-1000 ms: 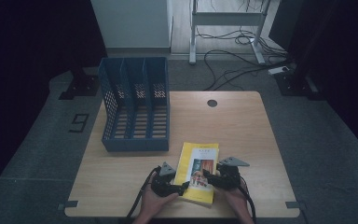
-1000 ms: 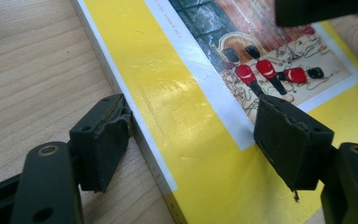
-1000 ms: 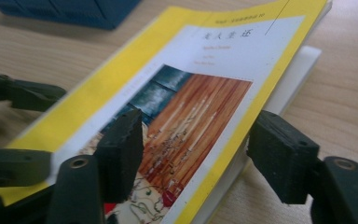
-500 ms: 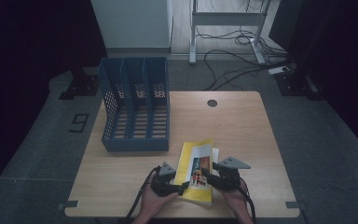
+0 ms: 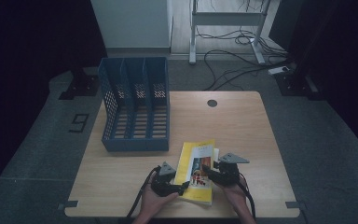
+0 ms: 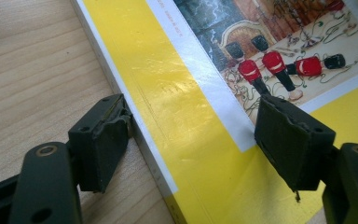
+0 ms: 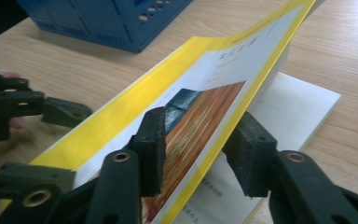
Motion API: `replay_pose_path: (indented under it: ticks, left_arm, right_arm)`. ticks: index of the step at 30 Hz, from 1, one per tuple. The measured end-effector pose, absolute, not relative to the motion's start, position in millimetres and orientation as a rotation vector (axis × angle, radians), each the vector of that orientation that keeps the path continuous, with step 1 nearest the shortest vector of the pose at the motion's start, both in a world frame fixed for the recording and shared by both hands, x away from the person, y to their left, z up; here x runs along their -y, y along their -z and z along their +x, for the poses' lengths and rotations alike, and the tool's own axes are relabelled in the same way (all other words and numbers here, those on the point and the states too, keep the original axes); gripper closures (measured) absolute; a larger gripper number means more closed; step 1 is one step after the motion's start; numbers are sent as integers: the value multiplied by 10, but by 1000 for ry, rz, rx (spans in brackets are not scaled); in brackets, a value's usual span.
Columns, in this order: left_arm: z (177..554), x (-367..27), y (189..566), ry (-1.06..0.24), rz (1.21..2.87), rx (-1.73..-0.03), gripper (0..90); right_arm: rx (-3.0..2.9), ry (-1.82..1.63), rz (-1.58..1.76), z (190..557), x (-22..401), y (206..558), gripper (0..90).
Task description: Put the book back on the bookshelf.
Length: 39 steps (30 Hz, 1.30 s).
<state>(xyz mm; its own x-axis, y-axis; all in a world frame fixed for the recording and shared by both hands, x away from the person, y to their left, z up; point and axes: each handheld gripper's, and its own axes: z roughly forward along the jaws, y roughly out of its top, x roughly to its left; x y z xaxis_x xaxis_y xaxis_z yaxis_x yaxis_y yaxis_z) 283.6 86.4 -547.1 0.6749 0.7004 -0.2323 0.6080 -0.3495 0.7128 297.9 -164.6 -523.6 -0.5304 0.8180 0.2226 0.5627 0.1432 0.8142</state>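
A yellow book (image 5: 196,170) with a picture on its cover lies near the table's front edge. My left gripper (image 5: 179,186) is open at its left side. In the left gripper view one pad (image 6: 103,140) rests against the book's edge (image 6: 140,135) and the other hovers over the cover. My right gripper (image 5: 207,169) is at the book's right side. In the right gripper view the lifted cover (image 7: 205,93) slants between its jaws (image 7: 200,135), which have just been closing, with a gap still showing. A white page (image 7: 303,107) lies bare beneath the cover.
A blue three-slot file organizer (image 5: 135,105) stands at the table's back left, also seen in the right gripper view (image 7: 112,18). The wooden table (image 5: 242,126) has a round cable hole (image 5: 212,103) near its far edge. Cables run over the floor behind it.
The book's cover has risen at its right edge and now slants up over the pages. Both hands have stayed nearly in place.
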Motion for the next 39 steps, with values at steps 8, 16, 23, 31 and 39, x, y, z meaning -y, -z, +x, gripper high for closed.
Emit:
replay_pose_path:
  ticks: [8, 16, 23, 31, 39]
  left_arm:
    - [2839, -864, 5471, -143, 2067, -1004, 253]
    - [2839, -864, 5470, -145, 2071, -1000, 253]
    - [2839, -865, 5470, -144, 2070, -1000, 253]
    - [2839, -864, 5470, -145, 2072, -999, 252]
    - [2847, -868, 5471, -140, 2072, -995, 251]
  right_arm:
    - [-2151, -1339, 1359, 3181, 1639, 5252, 612]
    - [-2129, -1367, 1407, 3241, 1742, 5257, 634]
    - [-2126, -1390, 1380, 3207, 1693, 5206, 731]
    - [-2147, -1367, 1434, 3241, 1693, 5285, 692]
    - [-2136, -1415, 1414, 3210, 1679, 5252, 810]
